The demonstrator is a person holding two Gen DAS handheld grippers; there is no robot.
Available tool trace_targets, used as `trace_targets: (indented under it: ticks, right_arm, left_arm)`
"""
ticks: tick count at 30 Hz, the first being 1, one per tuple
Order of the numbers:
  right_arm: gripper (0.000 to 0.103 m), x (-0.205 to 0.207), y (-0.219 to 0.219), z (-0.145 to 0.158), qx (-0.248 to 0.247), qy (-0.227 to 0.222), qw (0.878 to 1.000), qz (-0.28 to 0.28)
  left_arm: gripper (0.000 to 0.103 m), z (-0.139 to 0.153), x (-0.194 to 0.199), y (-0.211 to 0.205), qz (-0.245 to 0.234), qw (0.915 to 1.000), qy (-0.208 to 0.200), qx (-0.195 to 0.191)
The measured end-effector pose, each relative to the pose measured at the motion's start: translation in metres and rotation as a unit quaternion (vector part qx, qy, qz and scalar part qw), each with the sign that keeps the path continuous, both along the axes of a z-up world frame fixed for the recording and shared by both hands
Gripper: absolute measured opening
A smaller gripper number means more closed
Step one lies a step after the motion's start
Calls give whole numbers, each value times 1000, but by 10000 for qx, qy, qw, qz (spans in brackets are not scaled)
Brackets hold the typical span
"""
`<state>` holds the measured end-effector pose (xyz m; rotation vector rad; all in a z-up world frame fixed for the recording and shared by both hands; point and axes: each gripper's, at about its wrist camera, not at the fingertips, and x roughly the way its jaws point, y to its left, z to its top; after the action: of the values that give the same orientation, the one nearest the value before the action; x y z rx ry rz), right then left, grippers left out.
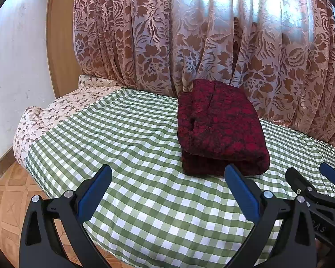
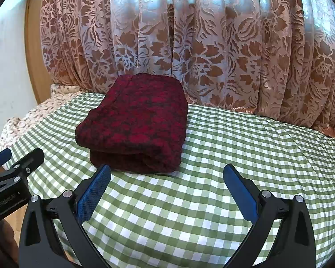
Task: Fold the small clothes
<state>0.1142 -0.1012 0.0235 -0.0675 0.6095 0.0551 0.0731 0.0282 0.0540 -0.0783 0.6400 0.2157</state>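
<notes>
A bed covered w/ a green-and-white checked sheet [image 1: 127,134] fills the scene. Behind it hangs a floor-length floral curtain [image 1: 212,44], pink and brown, daylight glowing through. A second, flower-print bedcover [image 1: 55,109] shows at the far left edge of the bed, w/ a white wall [image 1: 13,67] and wood parquet floor [image 1: 9,201] beyond.

The folded dark red garment [image 2: 136,122], patterned in black, lies on the sheet just ahead of both grippers, far edge close to the curtain. Its rounded fold faces the grippers; long axis runs away from them toward the curtain.

The left gripper [image 1: 167,176] hovers w/ blue-padded fingers spread wide, holding nothing, garment ahead and right of centre. The right gripper [image 2: 166,176] is likewise spread and empty, garment ahead-left. Nothing lies between either gripper and the garment.
</notes>
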Motion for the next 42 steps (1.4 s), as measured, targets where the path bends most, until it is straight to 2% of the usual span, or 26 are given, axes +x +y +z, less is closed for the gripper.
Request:
trace_targets:
  ticks: [28, 31, 42]
  right_arm:
    - [100, -4, 4, 4, 71, -47, 9999, 108]
    - [100, -4, 5, 3, 66, -40, 9999, 103]
    - [100, -2, 2, 1, 110, 24, 9999, 66]
  left_arm:
    - [101, 15, -13, 5, 77, 9997, -229, 26]
    - [100, 15, -13, 4, 69, 9995, -284, 133]
    - [101, 1, -5, 11, 208, 9997, 67, -105]
